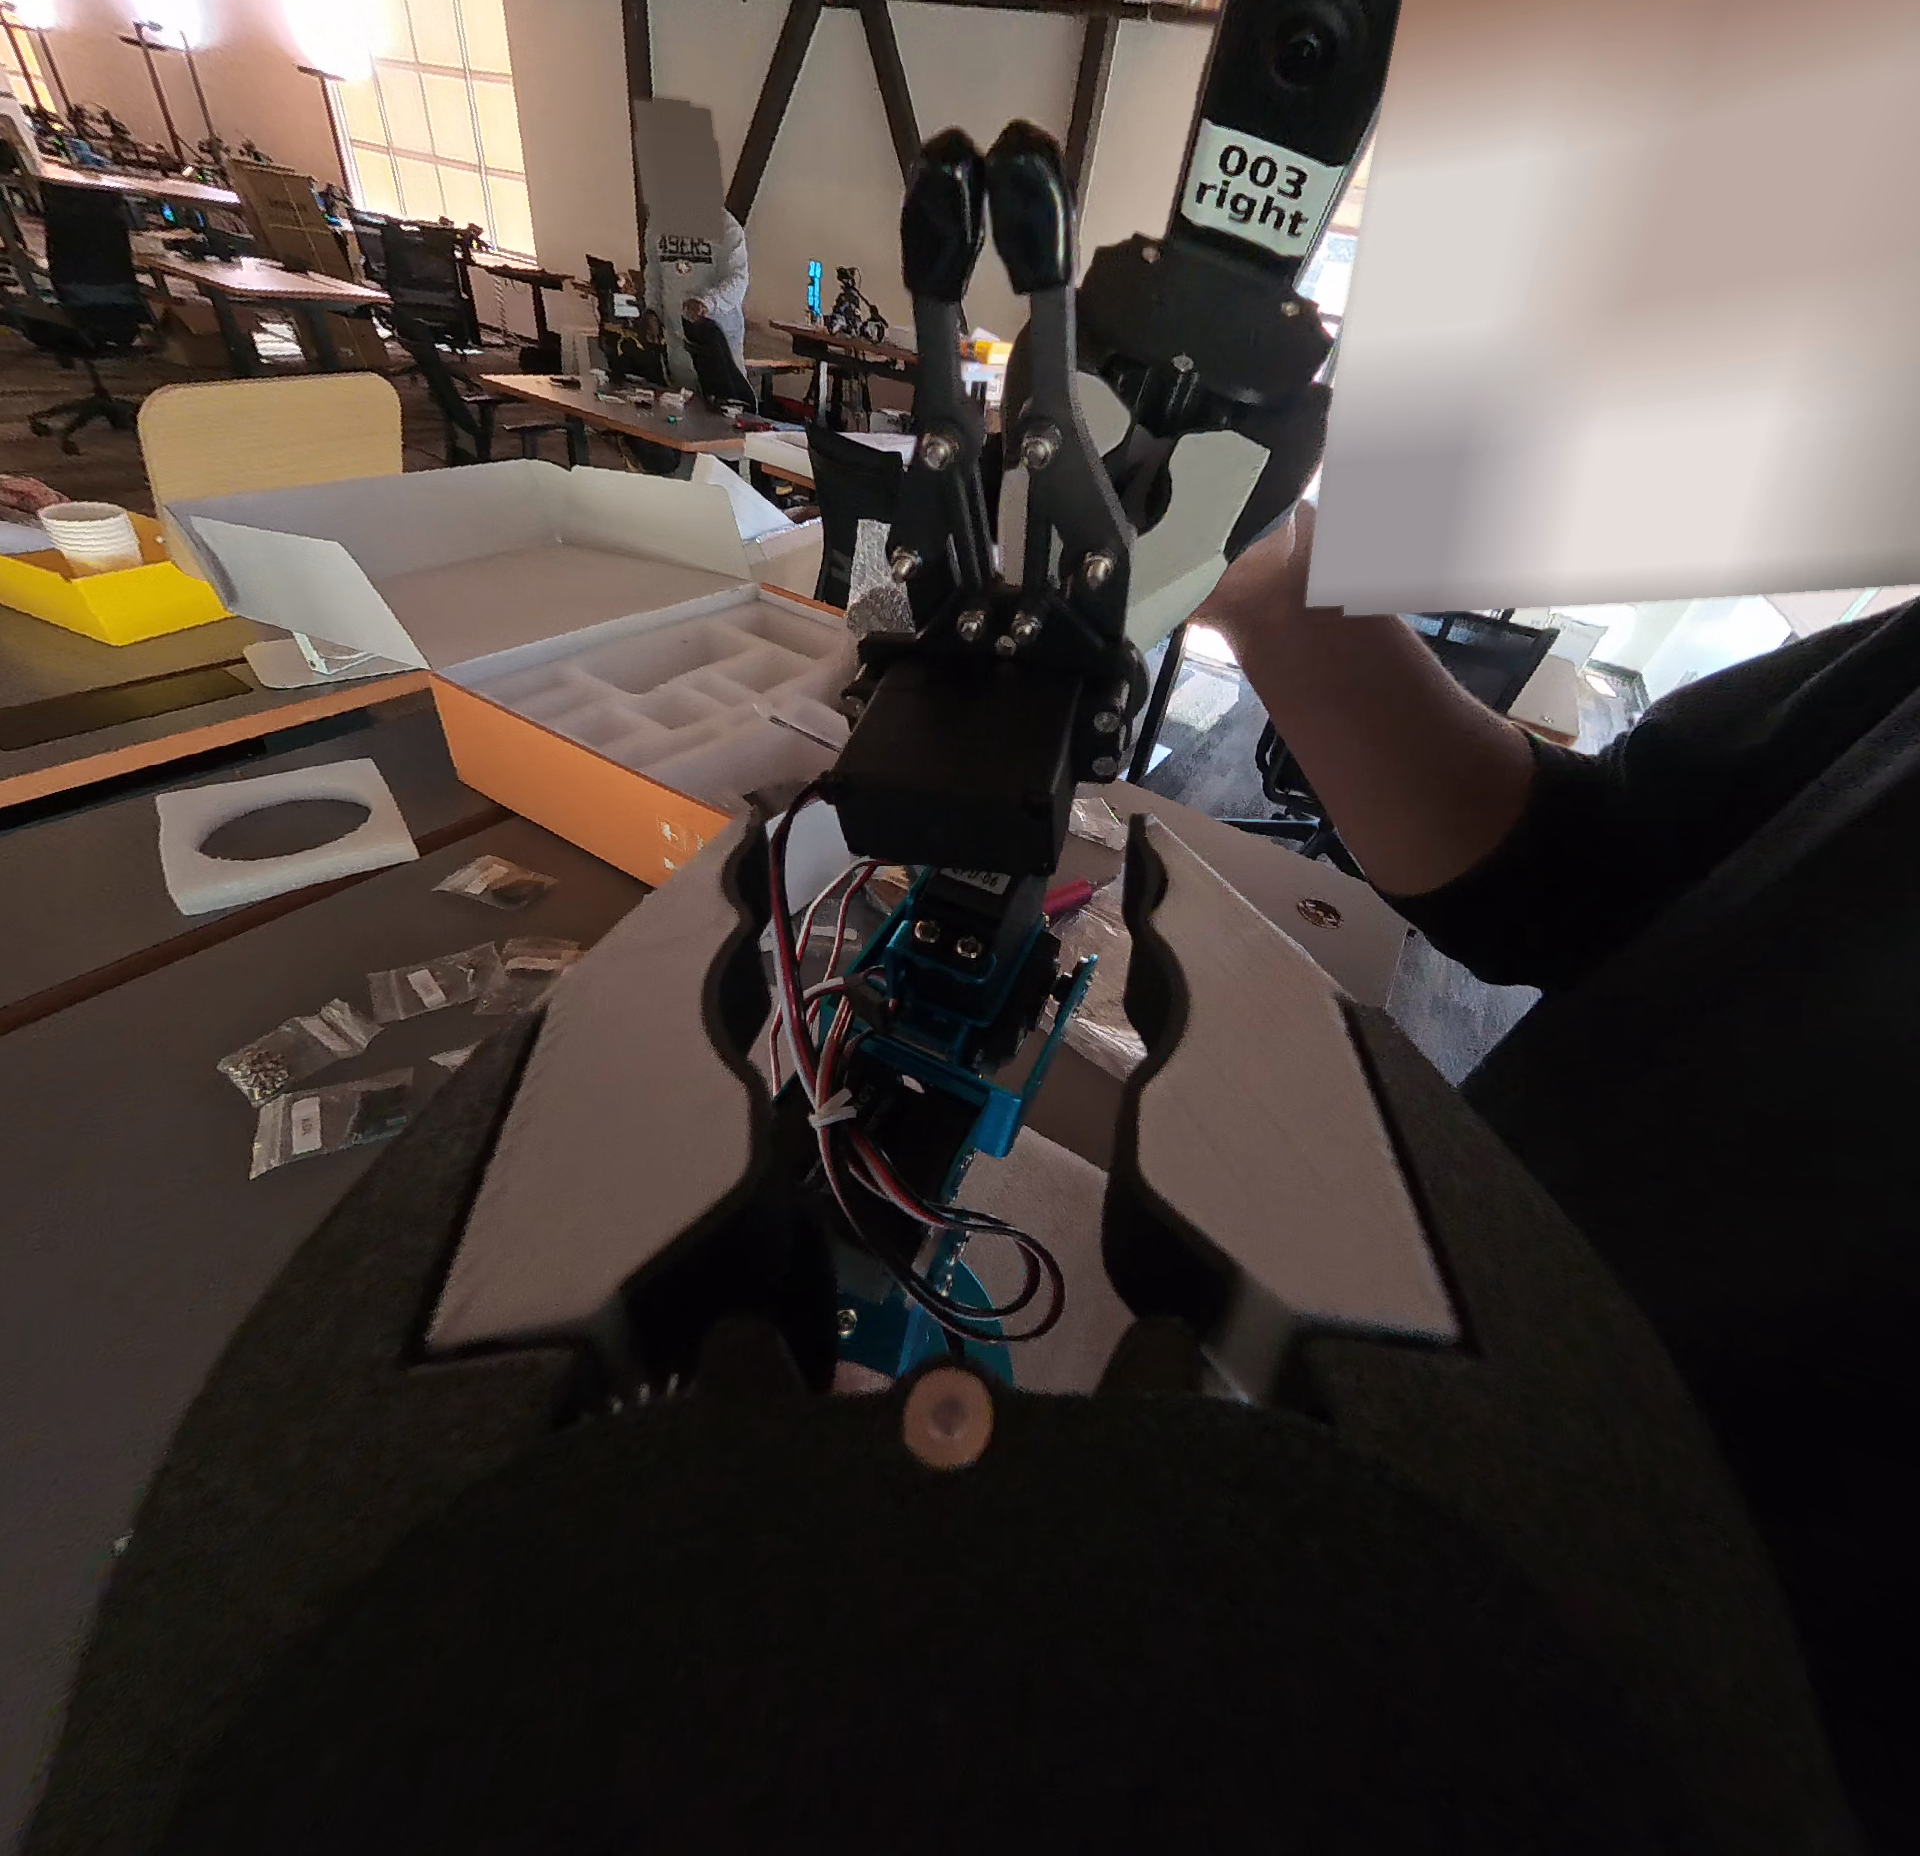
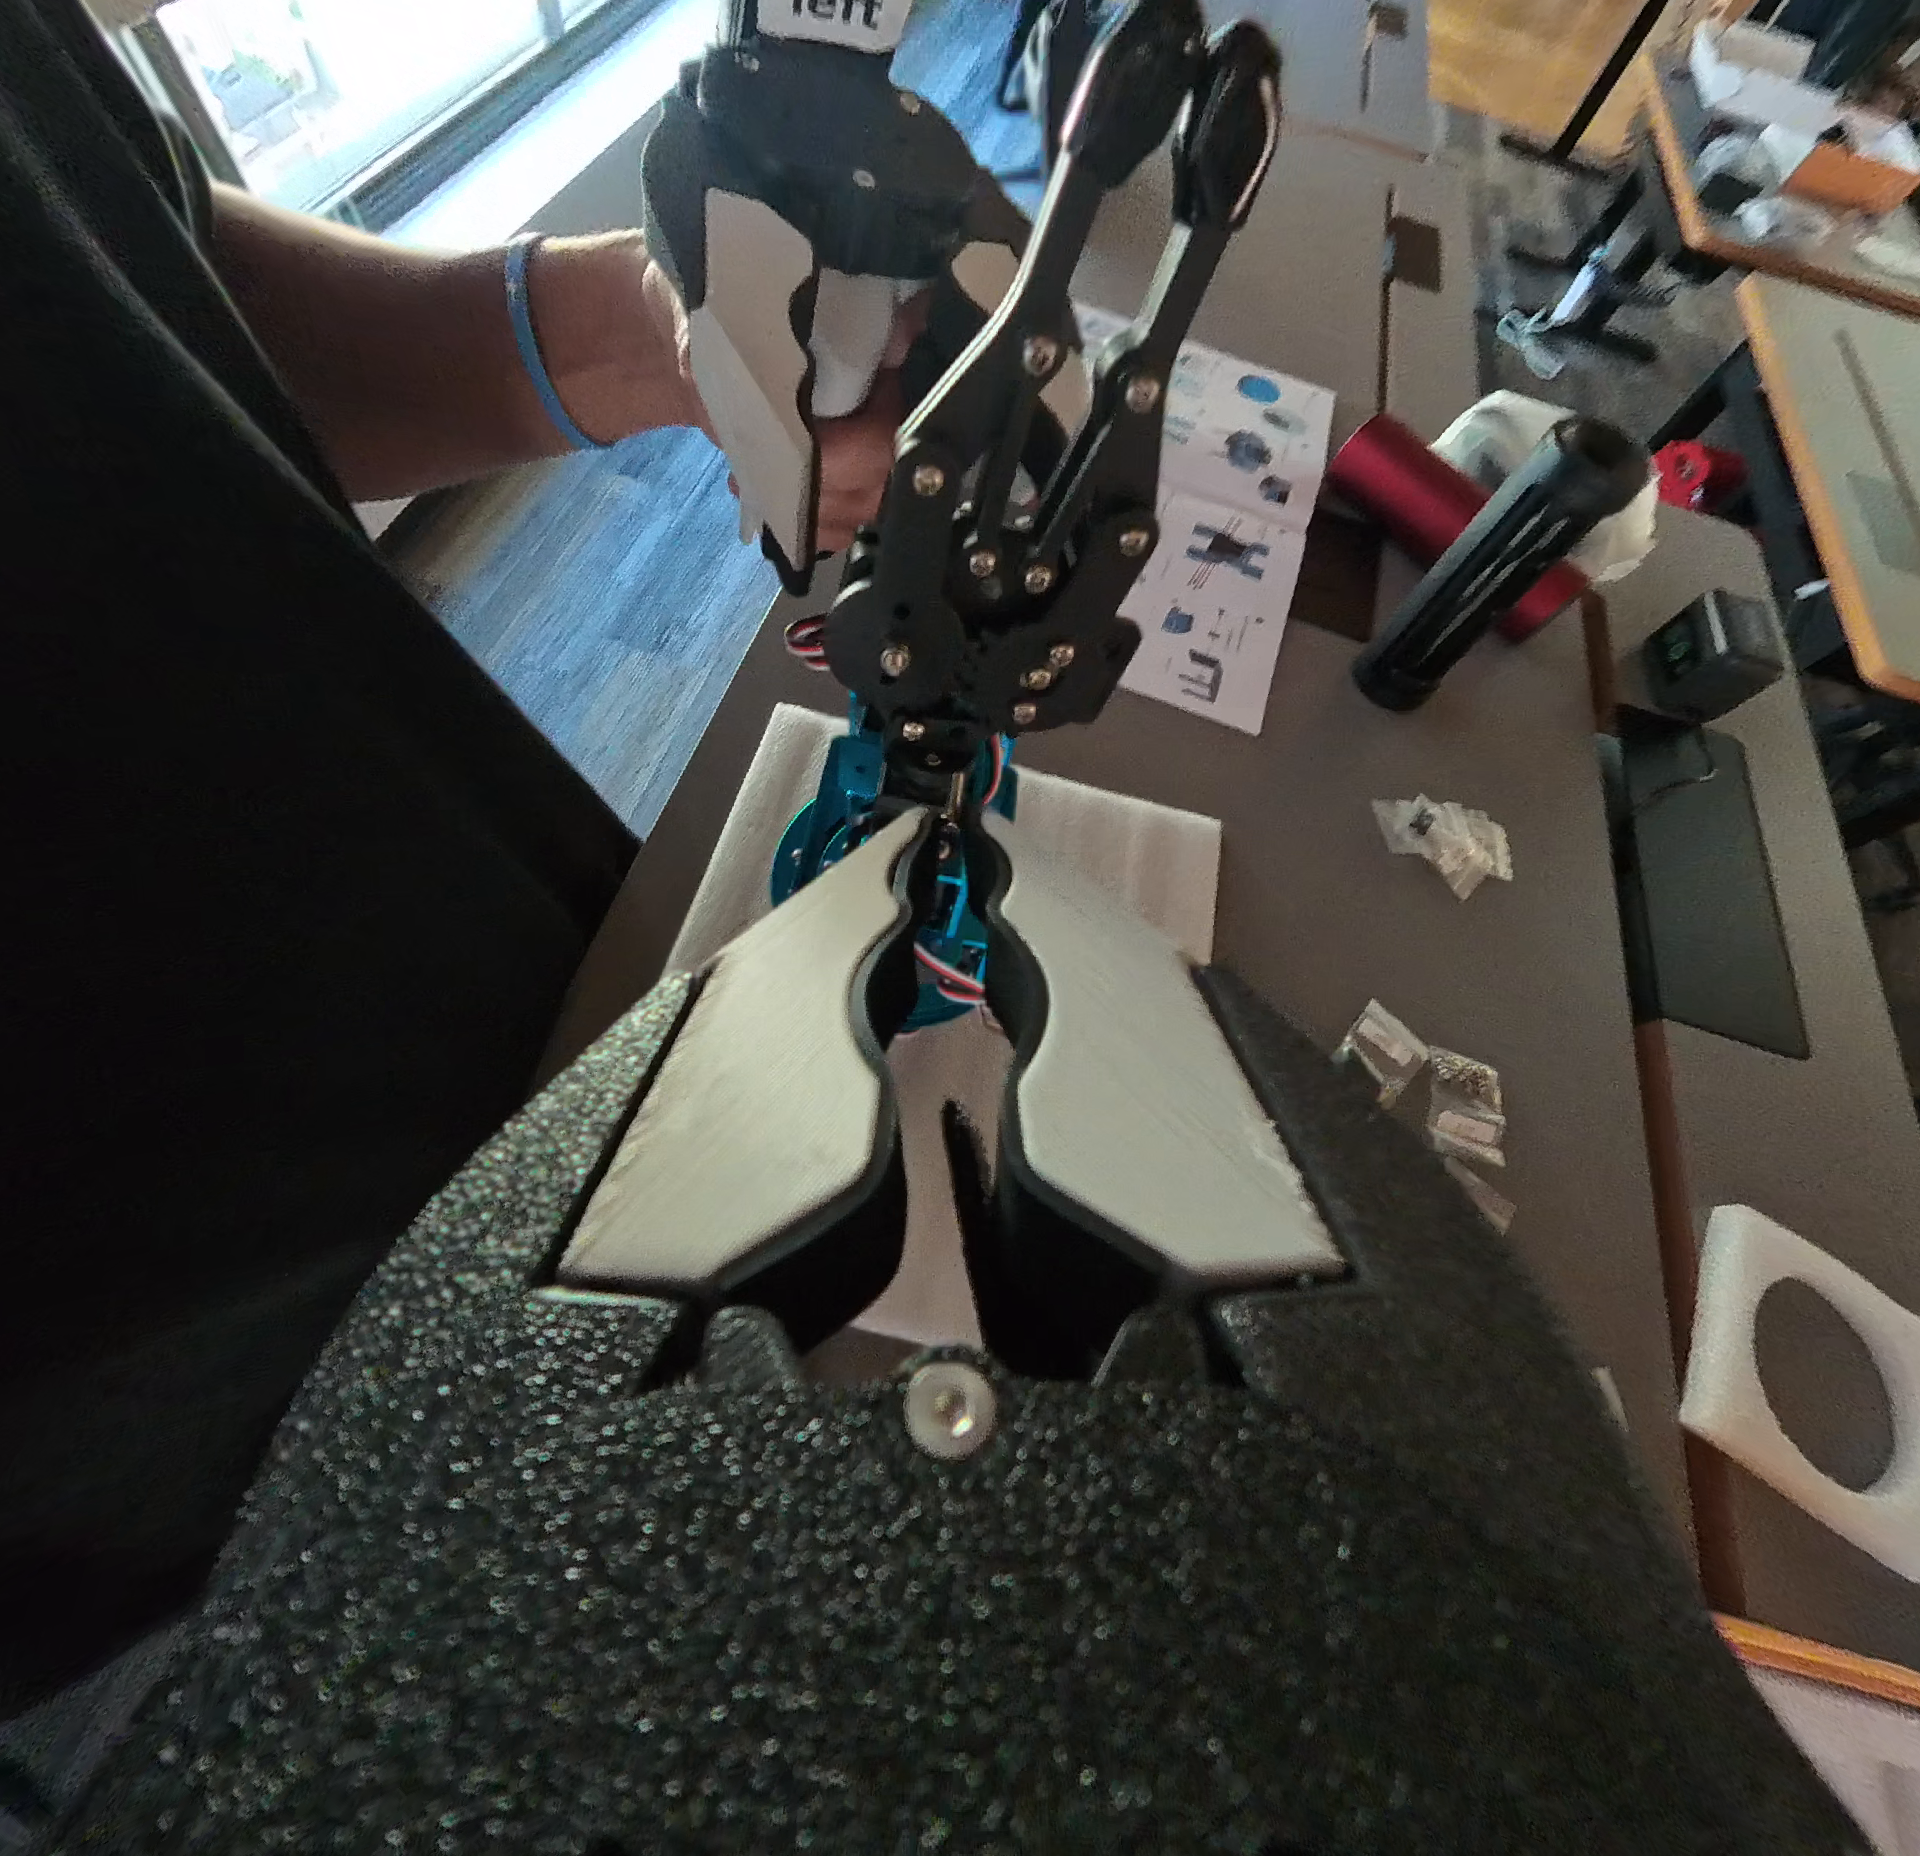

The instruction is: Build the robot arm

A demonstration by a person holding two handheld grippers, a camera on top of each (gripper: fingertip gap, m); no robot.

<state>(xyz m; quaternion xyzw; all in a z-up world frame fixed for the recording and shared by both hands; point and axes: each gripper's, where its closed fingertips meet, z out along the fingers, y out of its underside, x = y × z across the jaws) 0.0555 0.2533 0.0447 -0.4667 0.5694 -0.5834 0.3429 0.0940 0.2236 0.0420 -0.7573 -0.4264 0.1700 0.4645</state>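
Note:
A small robot arm kit with a blue metal frame (image 1: 966, 985), loose servo wires and a black claw (image 2: 997, 559) stands upright on a white foam sheet (image 2: 1122, 871) on the dark table. My left gripper (image 1: 943, 840) is open, with the blue frame and wires between its fingers and not touching them. It also shows in the right wrist view (image 2: 800, 404), beside the claw. My right gripper (image 2: 945, 824) has its tips almost together on a thin part at the wrist, just under the claw base. It also shows behind the claw in the left wrist view (image 1: 1164, 456).
An open orange box with a white foam insert (image 1: 582, 757) lies at the left. Nearby are a foam piece with an oval hole (image 1: 281, 830), several small parts bags (image 2: 1444, 840), an open manual (image 2: 1236, 518), a red cylinder (image 2: 1423, 507) and a black cylinder (image 2: 1496, 570). A person's forearm (image 1: 1382, 726) is close. About 6 cm separates my left fingertips from my right.

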